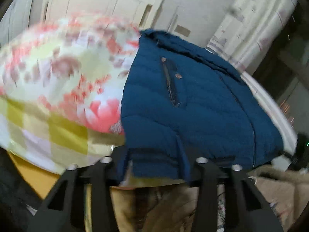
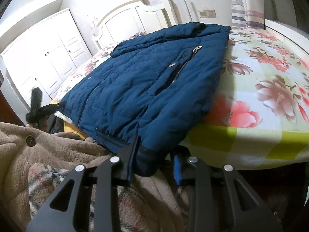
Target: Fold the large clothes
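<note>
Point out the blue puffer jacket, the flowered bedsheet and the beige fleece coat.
blue puffer jacket (image 2: pixel 146 81): right wrist view, quilted front panel.
flowered bedsheet (image 2: pixel 270 89): right wrist view, bare patch right of the jacket.
beige fleece coat (image 2: pixel 63 147): right wrist view, fleece near its button.

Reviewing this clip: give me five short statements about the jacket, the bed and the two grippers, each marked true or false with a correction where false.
1. The blue puffer jacket lies on a floral bedsheet. True.
2. The jacket's hem is at the headboard end. False: the hem hangs at the near edge, by the grippers.
3. The right gripper has the jacket's hem between its fingers. True.
4. A beige fleece garment lies below the bed's edge. True.
5. The left gripper is over the pillow. False: it is at the jacket's hem.
</note>
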A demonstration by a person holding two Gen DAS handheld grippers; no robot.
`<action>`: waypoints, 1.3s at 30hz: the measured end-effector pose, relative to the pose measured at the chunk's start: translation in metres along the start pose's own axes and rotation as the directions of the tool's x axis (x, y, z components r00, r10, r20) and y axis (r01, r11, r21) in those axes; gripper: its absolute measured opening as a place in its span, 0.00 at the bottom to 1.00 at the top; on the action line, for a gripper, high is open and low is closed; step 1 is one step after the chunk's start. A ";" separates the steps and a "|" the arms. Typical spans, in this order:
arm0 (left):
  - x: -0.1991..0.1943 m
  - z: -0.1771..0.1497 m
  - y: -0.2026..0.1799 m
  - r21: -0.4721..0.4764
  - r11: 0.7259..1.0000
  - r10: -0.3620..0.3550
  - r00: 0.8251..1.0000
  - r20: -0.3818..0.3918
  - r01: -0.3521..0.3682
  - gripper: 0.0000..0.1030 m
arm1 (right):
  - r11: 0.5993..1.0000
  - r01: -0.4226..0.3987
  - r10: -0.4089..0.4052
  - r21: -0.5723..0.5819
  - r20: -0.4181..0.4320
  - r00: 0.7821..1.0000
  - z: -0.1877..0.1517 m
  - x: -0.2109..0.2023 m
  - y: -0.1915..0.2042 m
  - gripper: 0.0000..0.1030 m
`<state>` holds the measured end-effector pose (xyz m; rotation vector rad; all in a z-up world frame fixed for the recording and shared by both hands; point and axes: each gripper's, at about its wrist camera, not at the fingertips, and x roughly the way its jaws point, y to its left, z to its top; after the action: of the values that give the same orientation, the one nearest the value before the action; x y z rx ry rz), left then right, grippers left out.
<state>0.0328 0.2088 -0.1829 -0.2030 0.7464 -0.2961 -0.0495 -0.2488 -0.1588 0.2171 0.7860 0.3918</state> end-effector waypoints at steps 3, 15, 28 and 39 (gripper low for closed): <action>-0.013 0.004 -0.025 0.100 0.990 0.094 0.995 0.037 -0.098 0.25 | 1.000 0.027 -0.027 -0.008 -0.008 1.000 0.006 0.003 0.006 0.30; 0.022 0.028 -0.008 -0.003 0.998 0.068 0.997 -0.036 -0.068 0.29 | 0.995 0.044 -0.042 0.086 -0.024 0.999 0.004 0.019 -0.008 0.28; -0.118 0.025 -0.056 0.077 0.988 -0.138 0.986 0.091 0.131 0.14 | 0.969 0.175 -0.161 -0.173 0.092 0.983 -0.004 -0.113 0.060 0.13; -0.077 0.137 -0.047 -0.094 0.925 -0.352 0.922 0.162 0.369 0.17 | 0.979 0.167 -0.128 -0.116 0.289 0.949 0.120 -0.133 0.053 0.13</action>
<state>0.0646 0.2007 -0.0221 -0.4773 0.5824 -0.5819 -0.0617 -0.2620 0.0268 0.0787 0.4887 0.2646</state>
